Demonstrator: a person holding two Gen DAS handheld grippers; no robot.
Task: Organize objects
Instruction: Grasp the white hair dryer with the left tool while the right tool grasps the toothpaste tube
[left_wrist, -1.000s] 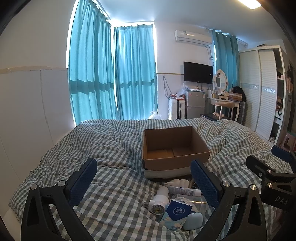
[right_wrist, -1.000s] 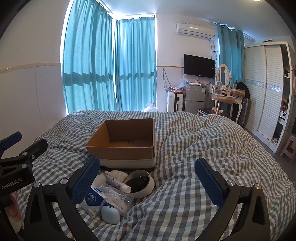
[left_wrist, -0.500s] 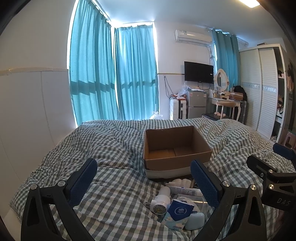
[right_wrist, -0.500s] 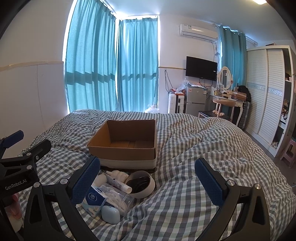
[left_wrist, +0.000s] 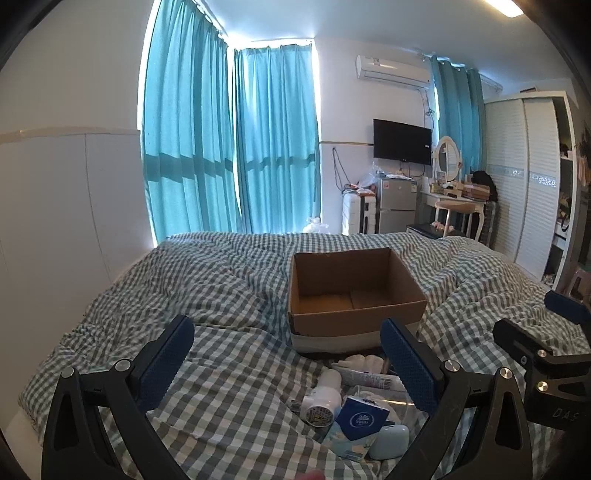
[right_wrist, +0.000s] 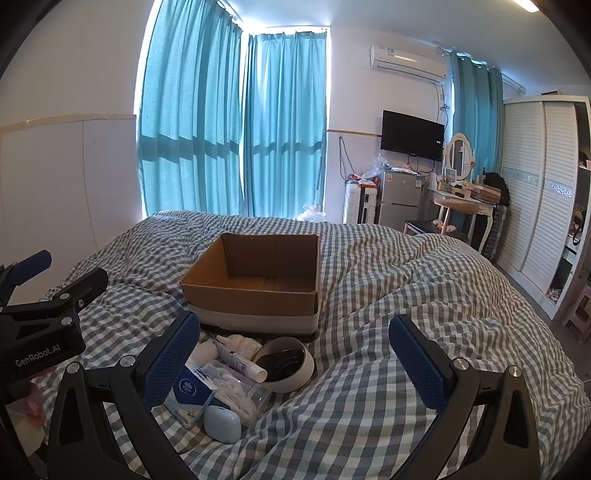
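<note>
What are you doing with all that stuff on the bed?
Someone is about to tidy up. They hold a left gripper and a right gripper, both open and holding nothing. A cardboard box sits empty on the checked blanket. In front of it lies a little pile: a tissue pack, a white bowl, a tube and a small white case. Nothing is in the box yet.

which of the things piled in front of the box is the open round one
The white bowl with the dark inside, at the right end of the pile; the tube, tissue pack and case beside it are closed.
</note>
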